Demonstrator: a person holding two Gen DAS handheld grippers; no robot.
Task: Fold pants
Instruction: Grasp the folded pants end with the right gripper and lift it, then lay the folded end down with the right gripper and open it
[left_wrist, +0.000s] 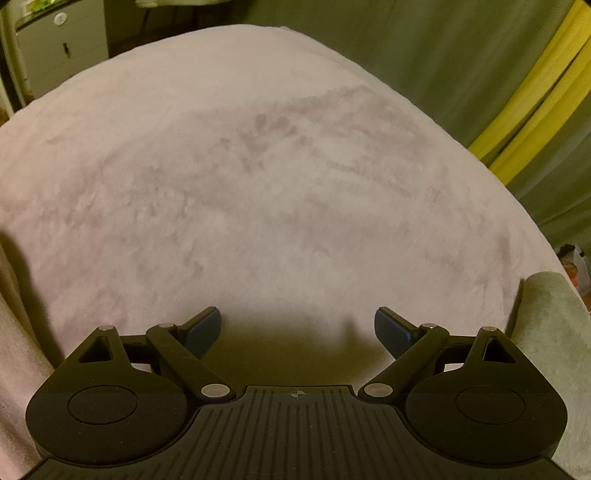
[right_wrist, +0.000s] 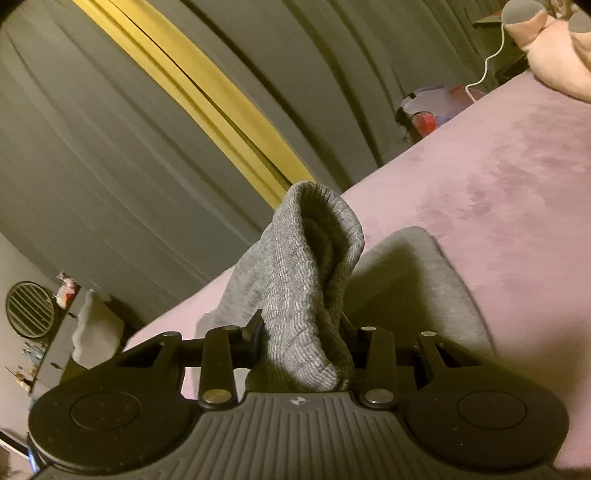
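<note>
The grey pants lie on a pink plush bed cover. In the right wrist view my right gripper is shut on the ribbed cuff of the grey pants, which stands up bunched between the fingers; more grey cloth lies flat behind it. In the left wrist view my left gripper is open and empty, low over bare cover. A piece of the grey pants shows at the right edge of that view, beside the right finger.
Grey curtains with a yellow strip hang beyond the bed's far edge. A pink plush toy and a white cable sit at the far right. A grey cabinet stands past the bed at left.
</note>
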